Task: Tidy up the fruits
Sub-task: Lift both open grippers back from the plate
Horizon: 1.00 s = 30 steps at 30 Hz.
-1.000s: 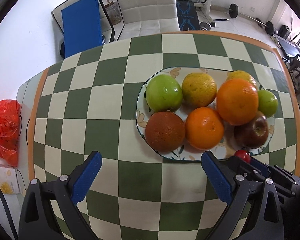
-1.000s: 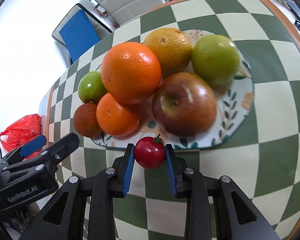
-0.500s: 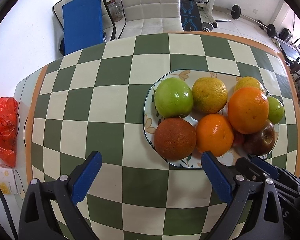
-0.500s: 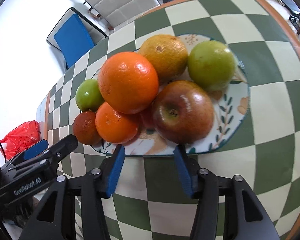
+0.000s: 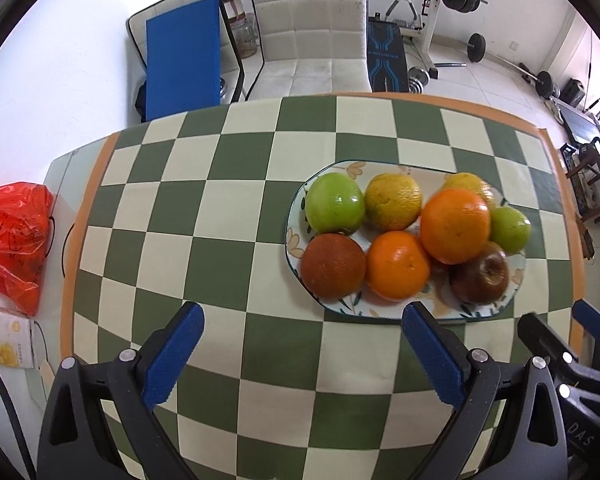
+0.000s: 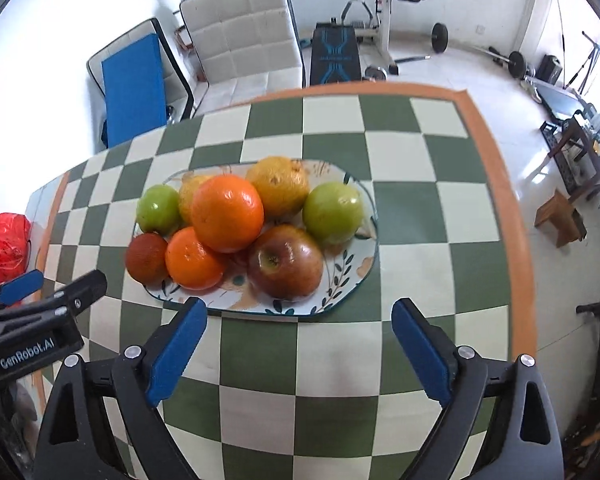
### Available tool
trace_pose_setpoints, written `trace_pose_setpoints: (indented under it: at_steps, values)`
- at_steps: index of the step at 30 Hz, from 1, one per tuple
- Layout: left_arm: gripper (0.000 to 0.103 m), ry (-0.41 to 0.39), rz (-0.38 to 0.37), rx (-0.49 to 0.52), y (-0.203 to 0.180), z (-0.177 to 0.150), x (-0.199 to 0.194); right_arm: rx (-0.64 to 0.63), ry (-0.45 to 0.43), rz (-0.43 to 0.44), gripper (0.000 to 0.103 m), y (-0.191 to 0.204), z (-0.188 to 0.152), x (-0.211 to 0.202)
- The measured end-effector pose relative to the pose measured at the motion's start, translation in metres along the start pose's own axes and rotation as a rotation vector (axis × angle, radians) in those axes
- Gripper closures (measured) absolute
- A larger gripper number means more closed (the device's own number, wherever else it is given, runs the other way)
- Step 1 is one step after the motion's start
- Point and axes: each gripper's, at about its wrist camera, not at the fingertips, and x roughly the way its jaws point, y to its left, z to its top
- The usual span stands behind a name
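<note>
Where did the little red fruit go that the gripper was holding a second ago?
The right gripper let go of it at the plate, opened wide and pulled back. The small red fruit now sits mostly hidden between the big orange and the red apple. The left gripper stayed open and empty; the other fruits kept their places.

Glossy glazed floral plate (image 6: 362, 268); shiny red apple (image 6: 286, 262); dimpled large orange (image 6: 227, 213); crinkled red plastic bag (image 5: 14, 236); matt checked worktop (image 5: 204, 224).
</note>
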Motion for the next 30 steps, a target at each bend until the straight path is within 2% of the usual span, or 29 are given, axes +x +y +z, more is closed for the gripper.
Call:
trace_pose_setpoints:
  at_steps: [8,19,30]
  values:
    - [0.001,-0.100,-0.034,0.005,0.004,-0.021,-0.075,0.014,-0.087,-0.024,0.007,-0.001,-0.019,-0.074]
    - [0.001,-0.251,-0.082,0.005,0.026,-0.072,-0.191,0.006,-0.236,-0.027,0.004,0.009,-0.071,-0.210]
    - [0.001,-0.296,-0.109,0.006,0.032,-0.129,-0.256,-0.028,-0.319,0.007,0.004,0.025,-0.127,-0.310]
